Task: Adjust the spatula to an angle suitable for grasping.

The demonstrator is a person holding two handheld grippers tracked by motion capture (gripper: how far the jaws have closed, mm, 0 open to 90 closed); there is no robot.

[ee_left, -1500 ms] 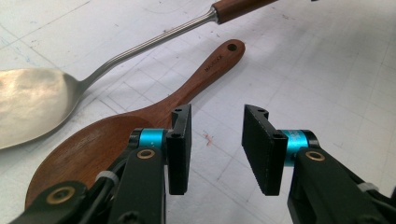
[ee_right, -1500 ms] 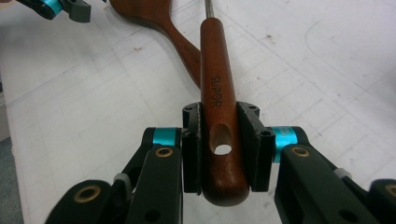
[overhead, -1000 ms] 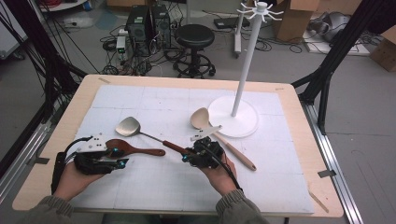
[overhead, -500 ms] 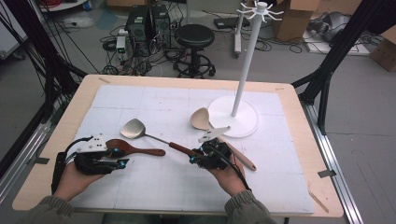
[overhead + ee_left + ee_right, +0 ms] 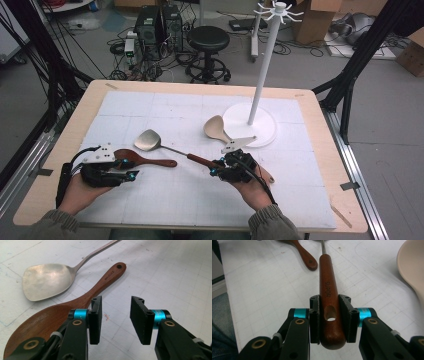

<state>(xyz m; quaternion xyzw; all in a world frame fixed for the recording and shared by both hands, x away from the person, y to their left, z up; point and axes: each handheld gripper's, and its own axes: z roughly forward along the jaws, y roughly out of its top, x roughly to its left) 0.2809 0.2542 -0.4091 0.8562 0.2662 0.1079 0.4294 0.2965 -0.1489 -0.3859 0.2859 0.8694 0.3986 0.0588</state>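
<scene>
Your right tool (image 5: 329, 323) pinches the metal spatula (image 5: 148, 140) by its wooden handle end, long axis running far-left across the tabletop (image 5: 320, 200), hanging stand (image 5: 260, 90) far-right; left tool (image 5: 116, 320) spread, empty.

The metal spatula (image 5: 148, 140) has a flat, dull silver blade, a thin steel shank and a reddish-brown wooden handle (image 5: 328, 302) with a hanging hole near its rounded end and lettering stamped along it. Its blade lies on the white gridded mat, and the shank runs from it toward the right gripper (image 5: 216, 169), whose two black jaws clamp the handle's end from both sides.
</scene>
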